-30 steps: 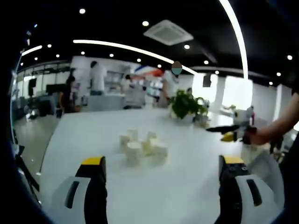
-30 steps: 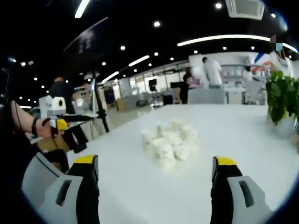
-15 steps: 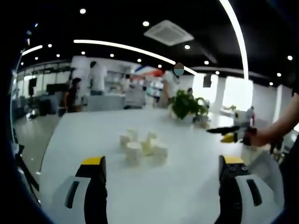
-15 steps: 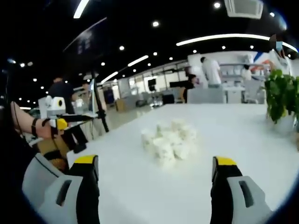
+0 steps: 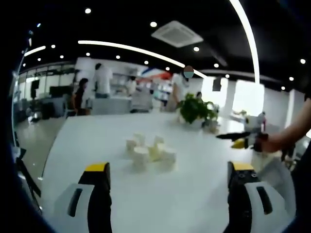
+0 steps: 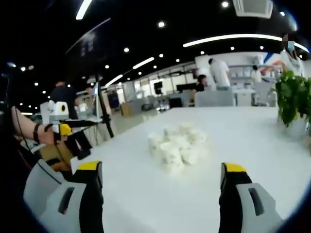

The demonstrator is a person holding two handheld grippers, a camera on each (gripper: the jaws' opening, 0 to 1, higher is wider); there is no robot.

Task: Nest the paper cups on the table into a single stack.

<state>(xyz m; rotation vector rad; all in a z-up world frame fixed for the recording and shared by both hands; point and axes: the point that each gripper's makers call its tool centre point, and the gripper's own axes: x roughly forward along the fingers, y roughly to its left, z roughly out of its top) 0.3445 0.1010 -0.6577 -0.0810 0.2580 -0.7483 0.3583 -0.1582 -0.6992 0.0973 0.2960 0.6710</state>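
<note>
White desk (image 5: 97, 141) carries loose paper cups (image 5: 148, 153) clustered at twelve o'clock, none seen nested. Left tool (image 5: 167, 194) and right tool (image 6: 163, 194) are held spread, empty; all stacking is judged outstanding.

The paper cups (image 6: 178, 148) are blurred into one pale cluster; their number and uprightness cannot be told.

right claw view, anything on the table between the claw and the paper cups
Nothing: in the right gripper view only bare white table lies between the open right claw and the paper cups.
</note>
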